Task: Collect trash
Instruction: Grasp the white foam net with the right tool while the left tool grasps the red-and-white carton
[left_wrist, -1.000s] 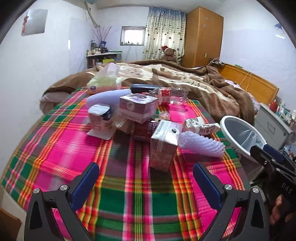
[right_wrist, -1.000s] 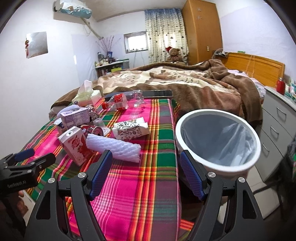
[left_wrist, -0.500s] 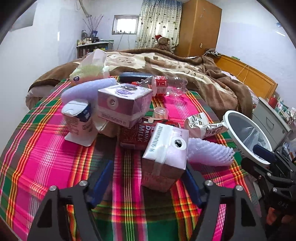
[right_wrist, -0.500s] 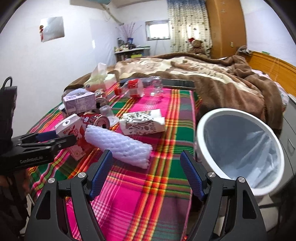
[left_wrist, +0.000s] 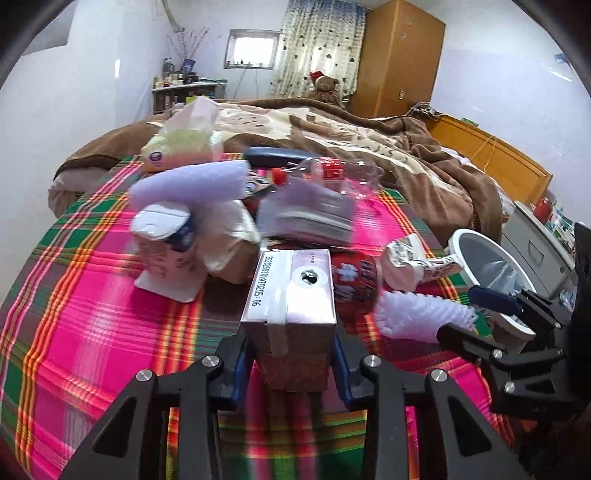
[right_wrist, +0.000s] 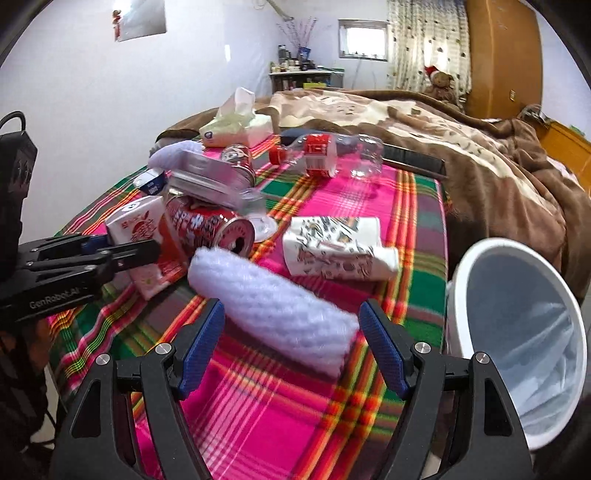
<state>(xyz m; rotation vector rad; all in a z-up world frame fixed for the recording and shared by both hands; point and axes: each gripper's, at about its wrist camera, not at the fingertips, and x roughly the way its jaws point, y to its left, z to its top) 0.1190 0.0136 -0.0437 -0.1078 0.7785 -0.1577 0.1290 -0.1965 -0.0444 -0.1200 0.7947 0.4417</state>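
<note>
- Clamping the pink drink carton, the left gripper has just been closing its jaws, and the blue pads now press both carton flanks.
- Standing apart and empty, the right gripper frames the white foam sleeve, which lies just beside the carton on the plaid cloth.
- Waiting past the foam sleeve, at the bed's edge, is the white lined bin.
- Risk: the pads sit low on thin, yielding paperboard, so the top-heavy carton may crush or pivot when lifted.
- Risk: the red can touches the carton and, being a smooth cylinder, would probably roll once disturbed.
- Texture: the foam sleeve is soft netted mesh, likely to compress and slip under a light squeeze.
</note>
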